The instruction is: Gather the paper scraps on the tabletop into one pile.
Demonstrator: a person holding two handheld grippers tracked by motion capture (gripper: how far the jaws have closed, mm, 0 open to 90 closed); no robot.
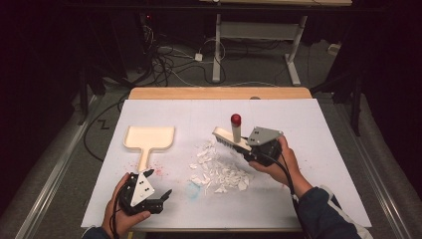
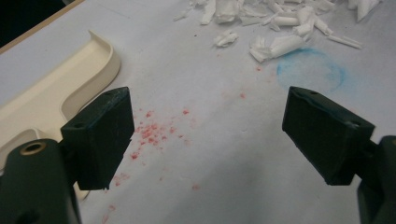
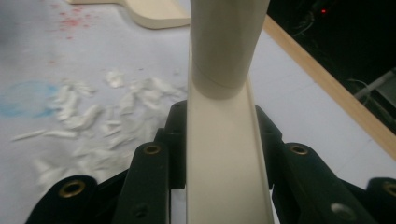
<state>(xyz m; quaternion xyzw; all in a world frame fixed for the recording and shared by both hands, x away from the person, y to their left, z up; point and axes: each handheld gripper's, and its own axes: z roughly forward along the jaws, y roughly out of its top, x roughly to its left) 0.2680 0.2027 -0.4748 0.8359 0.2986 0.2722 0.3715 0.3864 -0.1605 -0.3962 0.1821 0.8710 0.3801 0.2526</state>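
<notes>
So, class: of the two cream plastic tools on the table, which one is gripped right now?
The brush, with its red-tipped upright handle: the right gripper clamps it. The dustpan lies flat, untouched.

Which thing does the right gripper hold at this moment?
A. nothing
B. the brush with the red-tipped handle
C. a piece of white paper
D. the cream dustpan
B: the right gripper is shut on the flat back of the brush beside the paper scraps, while the dustpan lies free on the table.
</notes>
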